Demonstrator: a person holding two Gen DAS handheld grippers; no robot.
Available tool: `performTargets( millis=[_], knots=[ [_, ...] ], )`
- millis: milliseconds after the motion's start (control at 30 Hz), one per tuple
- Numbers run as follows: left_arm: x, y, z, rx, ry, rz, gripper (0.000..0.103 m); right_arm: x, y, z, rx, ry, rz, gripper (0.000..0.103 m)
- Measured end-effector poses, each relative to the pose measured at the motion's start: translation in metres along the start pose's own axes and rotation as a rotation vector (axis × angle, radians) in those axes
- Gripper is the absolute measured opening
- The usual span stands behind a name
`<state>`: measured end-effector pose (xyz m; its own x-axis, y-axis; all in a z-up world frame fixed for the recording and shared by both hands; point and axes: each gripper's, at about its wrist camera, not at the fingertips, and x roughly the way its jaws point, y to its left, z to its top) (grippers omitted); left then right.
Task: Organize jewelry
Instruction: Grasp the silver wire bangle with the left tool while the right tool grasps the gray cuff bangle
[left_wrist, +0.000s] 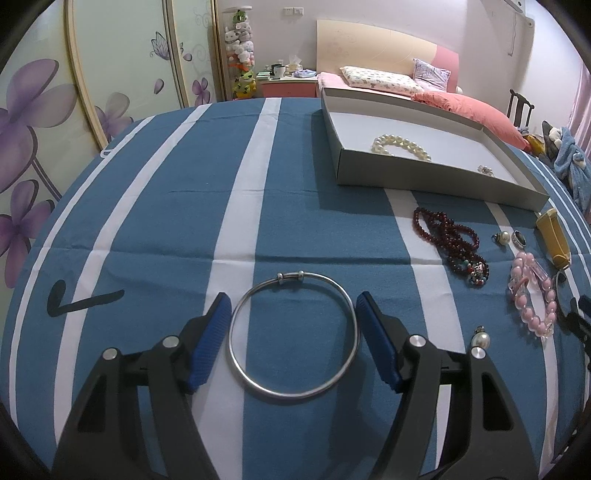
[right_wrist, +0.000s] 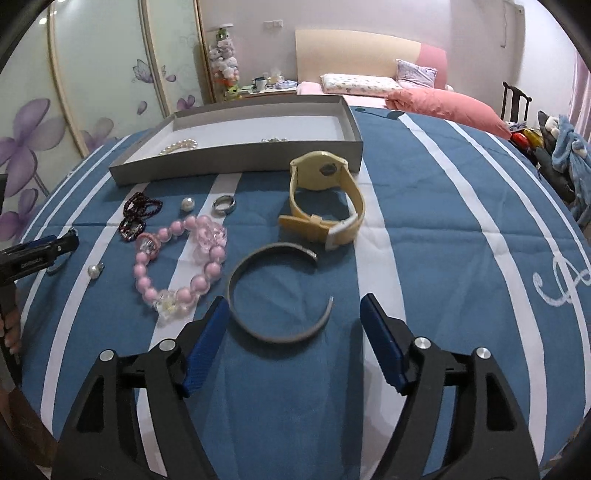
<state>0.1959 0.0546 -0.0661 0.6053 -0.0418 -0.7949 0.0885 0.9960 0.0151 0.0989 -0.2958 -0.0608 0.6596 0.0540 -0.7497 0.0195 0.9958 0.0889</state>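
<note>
Left tool spread, its blue pads either side of a silver bangle lying flat on the striped cloth, not pinching it; right tool spread too, low over a grey cuff whose gap faces right; pink bead bracelet just left of the cuff, yellow watch behind it; dark red beads, a ring and pearl earrings nearby; grey tray behind holds a pearl bracelet
</note>
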Motion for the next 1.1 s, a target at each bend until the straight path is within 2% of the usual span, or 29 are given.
performTargets(
  millis=[367, 433, 467, 767, 1100],
  knots=[
    [0.000, 0.000, 0.000, -0.001, 0.000, -0.001, 0.068, 0.012, 0.015, 0.006, -0.005, 0.008, -0.044, 0.074],
    [0.000, 0.000, 0.000, -0.001, 0.000, 0.000, 0.068, 0.013, 0.015, 0.007, -0.006, 0.009, -0.056, 0.071],
    [0.001, 0.000, 0.000, -0.001, 0.000, 0.000, 0.068, 0.012, 0.015, 0.007, -0.010, 0.004, -0.060, 0.065],
    [0.000, 0.001, 0.001, -0.012, -0.004, -0.006, 0.068, 0.008, 0.012, 0.006, -0.012, -0.012, -0.023, 0.064],
    [-0.008, 0.002, -0.005, -0.031, -0.027, -0.010, 0.067, -0.007, 0.015, 0.010, -0.028, -0.090, -0.003, 0.064]
  ],
)
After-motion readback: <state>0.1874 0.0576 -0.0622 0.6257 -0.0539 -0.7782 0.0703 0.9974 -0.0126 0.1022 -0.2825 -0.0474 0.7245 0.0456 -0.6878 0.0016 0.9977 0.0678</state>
